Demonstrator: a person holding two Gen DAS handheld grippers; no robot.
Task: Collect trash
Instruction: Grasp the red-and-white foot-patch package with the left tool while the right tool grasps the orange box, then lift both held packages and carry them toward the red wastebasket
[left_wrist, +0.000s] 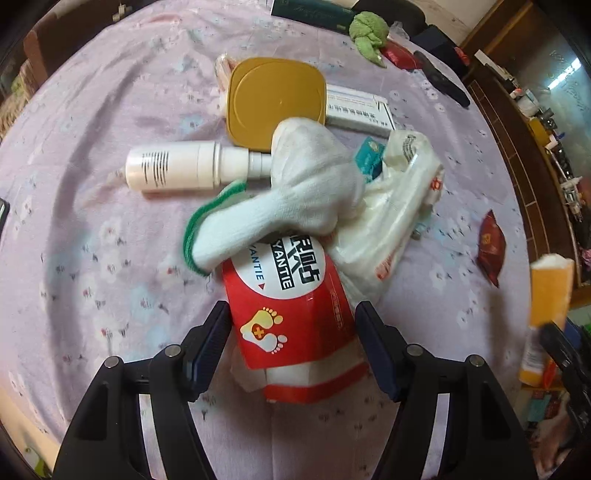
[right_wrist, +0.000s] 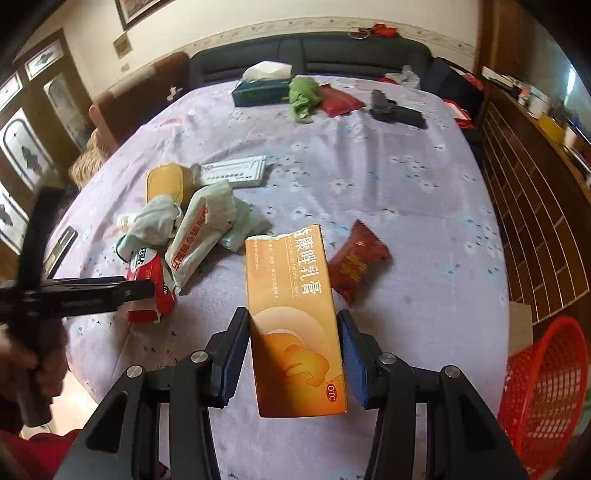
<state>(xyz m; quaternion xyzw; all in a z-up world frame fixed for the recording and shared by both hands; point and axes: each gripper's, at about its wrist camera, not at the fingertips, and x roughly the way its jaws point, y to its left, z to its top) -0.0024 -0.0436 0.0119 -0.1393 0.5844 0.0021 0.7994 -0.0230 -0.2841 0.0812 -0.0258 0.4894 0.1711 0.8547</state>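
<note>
Jaws of the left gripper stand apart on both sides of the red and white packet, and I cannot tell whether the pads press it. Just beyond the jaws a white sock lies over the packet's far end, with a white bottle and a yellow lid further ahead on the desk.

From the right wrist, the jaws of the right gripper are clamped on an orange box, lifted above the desk. A red basket stands to their right, a red wrapper just ahead.
</note>
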